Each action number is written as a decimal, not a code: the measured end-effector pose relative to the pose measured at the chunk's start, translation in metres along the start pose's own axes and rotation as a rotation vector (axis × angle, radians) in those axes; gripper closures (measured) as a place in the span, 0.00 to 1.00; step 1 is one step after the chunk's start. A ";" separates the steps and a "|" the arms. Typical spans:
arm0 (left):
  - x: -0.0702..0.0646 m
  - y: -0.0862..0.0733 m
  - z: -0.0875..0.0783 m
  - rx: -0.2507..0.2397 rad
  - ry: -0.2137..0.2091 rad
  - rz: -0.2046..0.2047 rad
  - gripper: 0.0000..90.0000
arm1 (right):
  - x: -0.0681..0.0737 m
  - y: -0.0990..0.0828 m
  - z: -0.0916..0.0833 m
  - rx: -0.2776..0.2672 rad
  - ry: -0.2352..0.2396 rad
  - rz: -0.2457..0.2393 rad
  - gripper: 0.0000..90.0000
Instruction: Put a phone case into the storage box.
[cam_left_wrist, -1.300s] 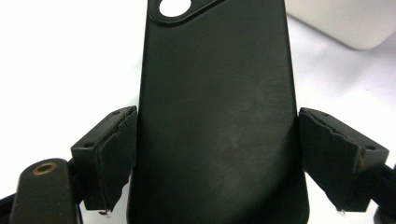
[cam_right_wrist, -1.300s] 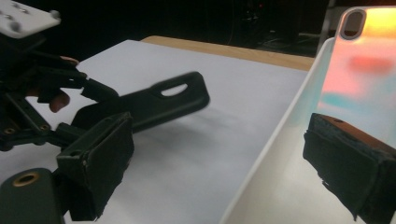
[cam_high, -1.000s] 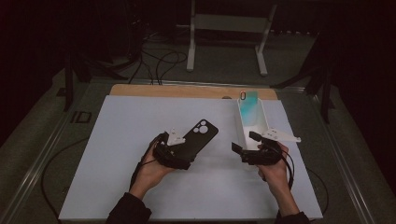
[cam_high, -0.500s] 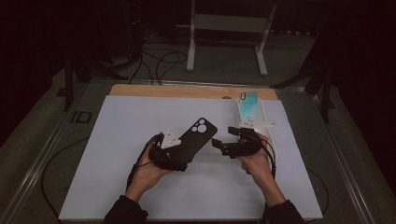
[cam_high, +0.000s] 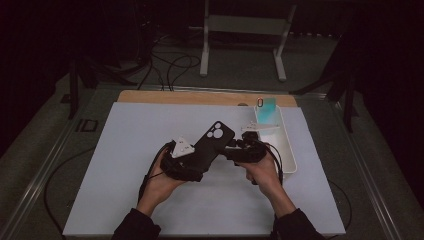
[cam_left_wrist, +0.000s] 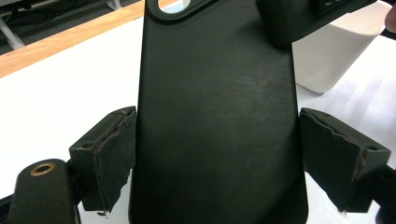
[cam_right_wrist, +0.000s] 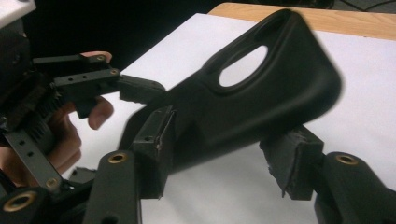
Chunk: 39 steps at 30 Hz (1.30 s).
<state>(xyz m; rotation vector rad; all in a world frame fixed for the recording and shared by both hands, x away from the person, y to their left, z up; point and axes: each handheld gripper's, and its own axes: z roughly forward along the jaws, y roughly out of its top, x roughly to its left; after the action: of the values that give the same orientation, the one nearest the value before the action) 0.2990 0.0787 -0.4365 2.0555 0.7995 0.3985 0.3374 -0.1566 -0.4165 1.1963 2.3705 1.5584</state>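
Above the white bench (cam_high: 125, 150), the black phone case (cam_high: 212, 142) rises up and away from the left claw (cam_high: 192, 160), which grips its lower end across the width. The right claw (cam_high: 234, 148), its jaws just closing, straddles the case's right edge near the camera end; whether its pads press yet I cannot tell. The case is matte and faintly scuffed, with a rounded camera cutout (cam_right_wrist: 243, 65).

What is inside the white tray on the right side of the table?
A teal phone leans inside the white tray at its far end. The right gripper and hand cover part of the tray's inside.
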 end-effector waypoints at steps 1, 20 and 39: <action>-0.001 0.000 0.001 -0.001 -0.003 0.003 0.17 | 0.001 0.000 0.001 0.001 0.010 -0.004 0.54; -0.009 0.001 0.011 0.057 -0.023 0.002 0.09 | 0.011 0.001 0.002 -0.037 0.094 0.006 0.95; 0.011 -0.020 -0.016 -0.015 -0.103 -0.048 0.07 | 0.011 0.001 -0.008 -0.036 0.146 -0.105 0.95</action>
<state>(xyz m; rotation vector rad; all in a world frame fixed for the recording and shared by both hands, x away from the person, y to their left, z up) 0.2911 0.1044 -0.4444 2.0217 0.7800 0.2682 0.3267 -0.1554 -0.4078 0.9651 2.4367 1.7011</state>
